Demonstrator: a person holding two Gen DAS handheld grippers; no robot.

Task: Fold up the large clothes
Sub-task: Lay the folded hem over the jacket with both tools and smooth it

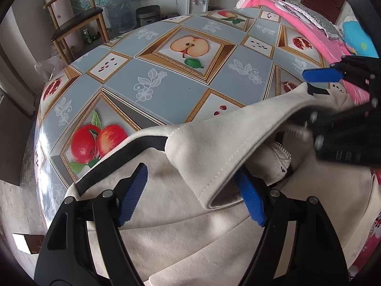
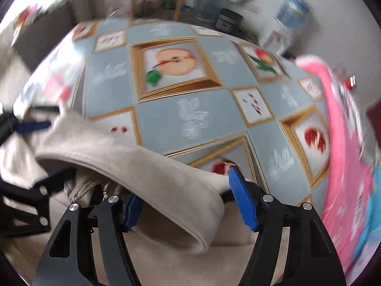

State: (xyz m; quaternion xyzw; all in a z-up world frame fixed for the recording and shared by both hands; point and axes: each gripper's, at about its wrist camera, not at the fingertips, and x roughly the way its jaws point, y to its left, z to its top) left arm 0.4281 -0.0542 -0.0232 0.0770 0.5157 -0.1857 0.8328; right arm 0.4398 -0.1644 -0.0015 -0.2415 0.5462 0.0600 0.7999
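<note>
Cream garment [image 1: 190, 226] fills the lower half of the left wrist view on the fruit-print tablecloth [image 1: 181, 81], and the left gripper [image 1: 193, 197] has its blue pads standing wide around a raised fold, not visibly pinching, while the right gripper [image 1: 319, 81] comes in at three o'clock. Over to the blurred right wrist view: the right gripper [image 2: 190, 205] is equally wide astride the fold [image 2: 152, 181], so I'd say close both firmly before carrying it toward twelve o'clock.

Cream garment [image 1: 190, 226]; blue fruit-print tablecloth [image 1: 166, 78]
</note>
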